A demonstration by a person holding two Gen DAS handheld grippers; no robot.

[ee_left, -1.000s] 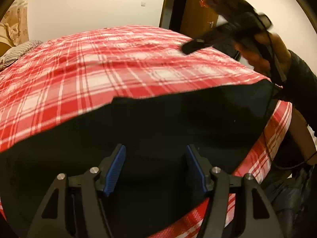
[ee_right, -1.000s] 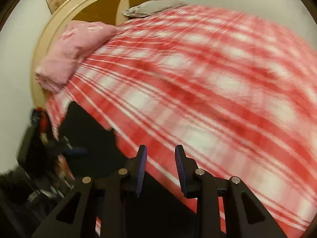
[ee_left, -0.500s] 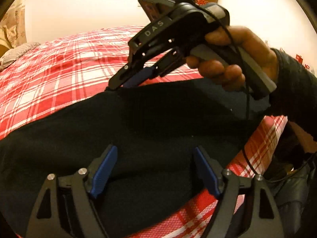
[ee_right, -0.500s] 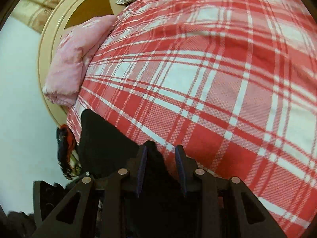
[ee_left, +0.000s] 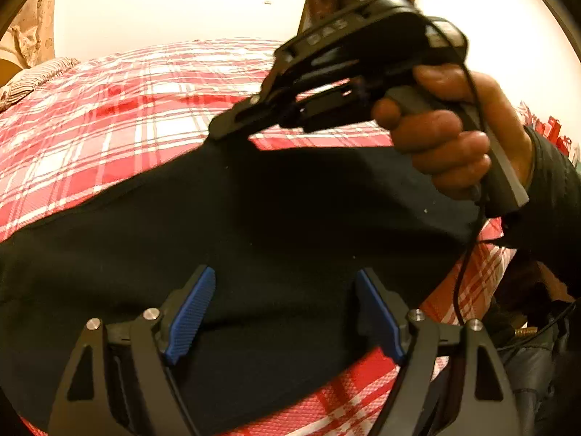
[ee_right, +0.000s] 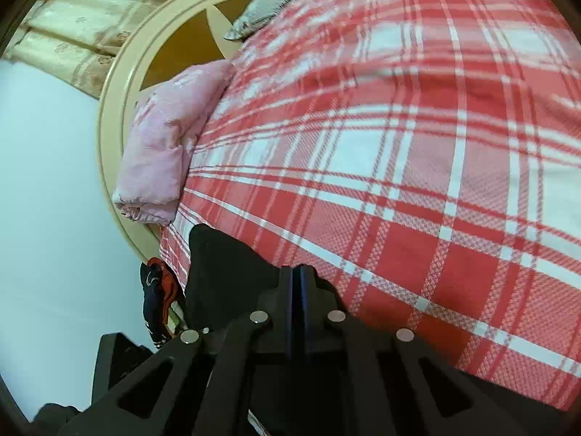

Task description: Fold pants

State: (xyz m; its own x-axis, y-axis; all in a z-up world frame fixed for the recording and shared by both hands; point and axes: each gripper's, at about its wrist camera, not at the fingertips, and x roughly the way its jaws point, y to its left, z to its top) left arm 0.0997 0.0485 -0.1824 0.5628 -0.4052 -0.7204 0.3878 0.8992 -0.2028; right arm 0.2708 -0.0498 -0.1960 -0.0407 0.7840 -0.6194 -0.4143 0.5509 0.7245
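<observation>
The pants [ee_left: 290,225] are black and lie spread across the near part of the bed [ee_left: 120,116], over its red and white checked cover; one dark end reaches the bed's side edge in the right wrist view.

Handling properties (judged from appearance): the cloth is soft and limp, with no stiffness of its own. It should be light, should drape from any point where it is lifted, and is not fragile. The matte weave is unlikely to slip between ribbed pads.

Gripper state:
- Right hand-held gripper [ee_right: 300,283]: clenched, fingers pressed together on the far edge of the pants. In the left wrist view its tip meets that edge, which rises slightly toward it.
- Left hand-held gripper [ee_left: 287,312]: released, blue pads [ee_left: 189,312] standing wide apart over the cloth with nothing pinched between them.

Recommended hold: take an edge or a corner, not the middle of the panel (a mid-panel pinch would bunch the cloth). A second hold along the same edge, well apart from the first, should keep the edge straight while it is carried over.

Caution: a one-point lift will probably let the free part sag and crease.
</observation>
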